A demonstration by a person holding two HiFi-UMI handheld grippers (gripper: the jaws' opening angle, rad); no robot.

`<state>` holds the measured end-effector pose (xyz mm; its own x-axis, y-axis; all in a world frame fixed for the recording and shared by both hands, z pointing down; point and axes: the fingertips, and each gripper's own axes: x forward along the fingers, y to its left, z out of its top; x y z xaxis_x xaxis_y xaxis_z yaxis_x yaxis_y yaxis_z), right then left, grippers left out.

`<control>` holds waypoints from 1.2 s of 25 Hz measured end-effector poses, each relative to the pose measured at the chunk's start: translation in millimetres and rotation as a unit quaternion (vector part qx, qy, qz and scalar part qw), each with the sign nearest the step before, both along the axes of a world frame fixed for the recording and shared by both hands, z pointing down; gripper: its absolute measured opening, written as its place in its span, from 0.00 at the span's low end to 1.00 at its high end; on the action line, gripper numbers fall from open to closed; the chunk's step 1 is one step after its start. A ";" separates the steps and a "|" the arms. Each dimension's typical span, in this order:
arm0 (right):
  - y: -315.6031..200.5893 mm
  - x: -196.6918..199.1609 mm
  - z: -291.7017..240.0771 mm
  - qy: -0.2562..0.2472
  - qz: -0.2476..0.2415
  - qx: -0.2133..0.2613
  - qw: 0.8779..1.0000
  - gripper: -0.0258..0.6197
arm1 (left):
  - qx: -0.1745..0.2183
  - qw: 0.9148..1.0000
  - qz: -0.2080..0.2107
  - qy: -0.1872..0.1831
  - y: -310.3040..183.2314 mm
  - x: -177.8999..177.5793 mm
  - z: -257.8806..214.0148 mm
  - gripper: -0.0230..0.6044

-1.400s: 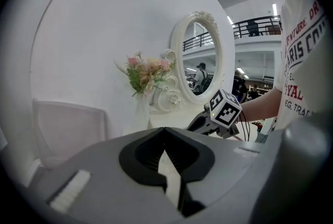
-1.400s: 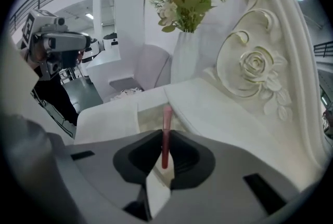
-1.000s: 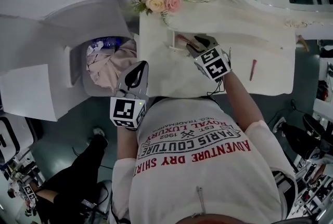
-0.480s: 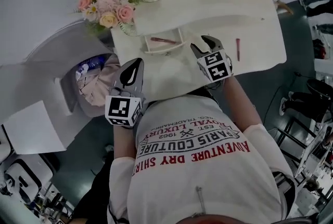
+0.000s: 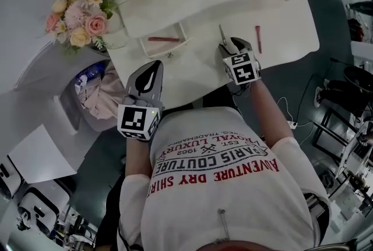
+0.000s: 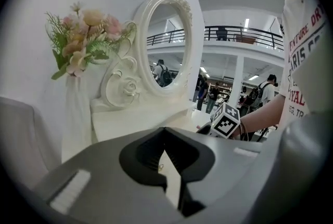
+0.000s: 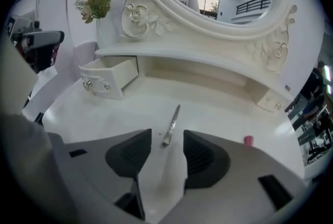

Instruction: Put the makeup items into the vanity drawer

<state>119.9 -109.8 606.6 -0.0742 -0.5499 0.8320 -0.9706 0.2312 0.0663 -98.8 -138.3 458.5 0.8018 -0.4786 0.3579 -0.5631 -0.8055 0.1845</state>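
Observation:
My right gripper (image 5: 228, 45) (image 7: 166, 141) hovers open over the white vanity top (image 5: 198, 72), nothing between its jaws. A slim silver makeup tool (image 5: 222, 34) (image 7: 171, 125) lies just past its fingertips, in line with the gap. A red pencil-like stick (image 5: 258, 39) rests to its right; only its pink end (image 7: 248, 140) shows in the right gripper view. The small vanity drawer (image 5: 165, 46) (image 7: 108, 78) stands pulled out at the left, a red stick (image 5: 164, 39) lying inside. My left gripper (image 5: 155, 66) (image 6: 165, 137) is shut and empty, at the vanity's near edge.
A pink-and-white flower bouquet (image 5: 78, 16) (image 6: 86, 36) stands at the vanity's left end, beside the oval mirror (image 6: 167, 43). Left of the vanity a white bin (image 5: 99, 95) holds crumpled cloth. A second small drawer (image 7: 270, 101) sits closed at the right.
My right gripper has drawn back from the open drawer, leaving the red stick inside, and moved right to the silver tool with its jaws wider. The left gripper has barely moved.

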 end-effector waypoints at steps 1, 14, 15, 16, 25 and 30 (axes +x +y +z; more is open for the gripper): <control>-0.4 1.4 2.6 -0.001 0.004 0.001 1.000 0.31 | -0.002 1.000 0.003 -0.001 0.6 3.9 2.2 0.05; -1.5 -4.9 13.1 -0.056 0.024 -0.009 0.998 0.12 | -0.008 1.000 -0.005 -0.022 11.6 14.0 13.3 0.05; -1.7 -3.7 11.0 -0.053 0.023 -0.009 0.998 0.12 | -0.008 1.000 -0.008 -0.023 11.8 12.4 12.2 0.05; -2.2 -2.7 7.5 -0.051 0.021 -0.008 0.998 0.12 | -0.007 1.000 -0.011 -0.023 11.8 10.5 10.9 0.05; -30.8 -22.9 -50.5 -0.051 -0.035 0.052 0.997 0.11 | 0.025 0.998 -0.058 -0.022 2.6 -18.7 -14.5 0.05; -50.1 -60.6 -78.7 -0.051 -0.094 0.083 0.991 0.11 | 0.044 0.995 -0.090 -0.026 3.1 -45.1 -24.7 0.05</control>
<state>59.3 -159.9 527.9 -0.2672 -0.6465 0.7146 -0.9149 0.4031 0.0226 -143.8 -135.2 433.8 0.6818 -0.6433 0.3482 -0.7064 -0.7028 0.0847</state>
